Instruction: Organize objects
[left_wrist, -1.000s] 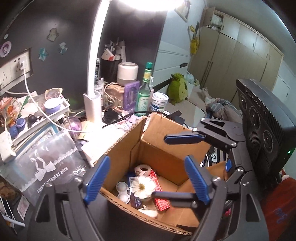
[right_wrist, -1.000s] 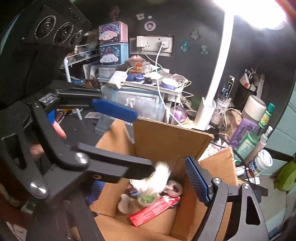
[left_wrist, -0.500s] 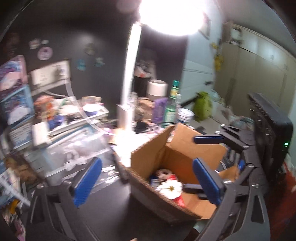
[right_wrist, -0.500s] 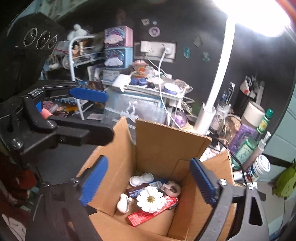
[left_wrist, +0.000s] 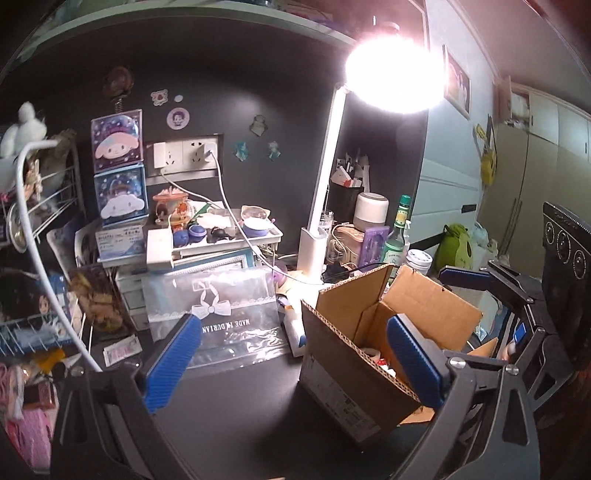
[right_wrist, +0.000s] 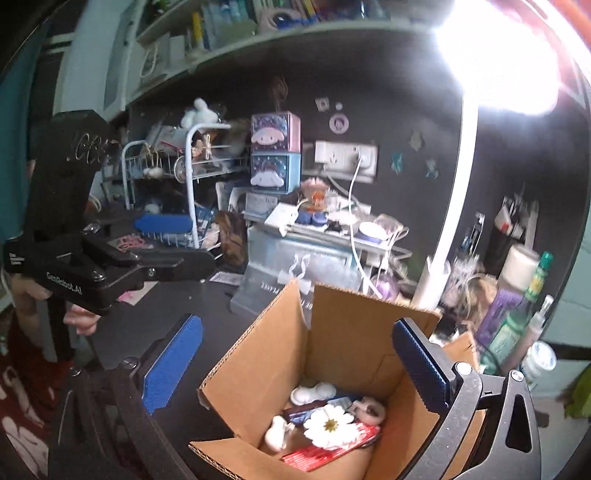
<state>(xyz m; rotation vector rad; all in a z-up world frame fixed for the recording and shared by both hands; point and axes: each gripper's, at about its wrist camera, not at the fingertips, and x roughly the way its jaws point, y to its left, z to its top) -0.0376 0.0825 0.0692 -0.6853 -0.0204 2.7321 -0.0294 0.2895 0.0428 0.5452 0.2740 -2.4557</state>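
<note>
Right wrist view shows why I hang where I do: my right gripper (right_wrist: 295, 365) sits over the open cardboard box (right_wrist: 325, 332), jaws spread wide with nothing between them; they have just been opening further. The box stands on the dark counter (right_wrist: 207, 302) with its flaps up, so things can drop straight in. On its floor lie a white flower (right_wrist: 330, 424), a red packet (right_wrist: 328, 448) beneath it, a roll of tape (right_wrist: 367, 408) to the right and a white twin-cup case (right_wrist: 312, 393) at the far side. All are loose, none touched by me

My left gripper (left_wrist: 295, 362) is off to the left of the box, its jaws also wide and bare after opening, one pad over the clear pouch (left_wrist: 225, 317) that leans against the tray stack. I judge it is turned toward the clutter to look for the next thing to put away

The lamp (left_wrist: 325, 192) stands just beyond the box, and its glare hides the shelf behind
</note>
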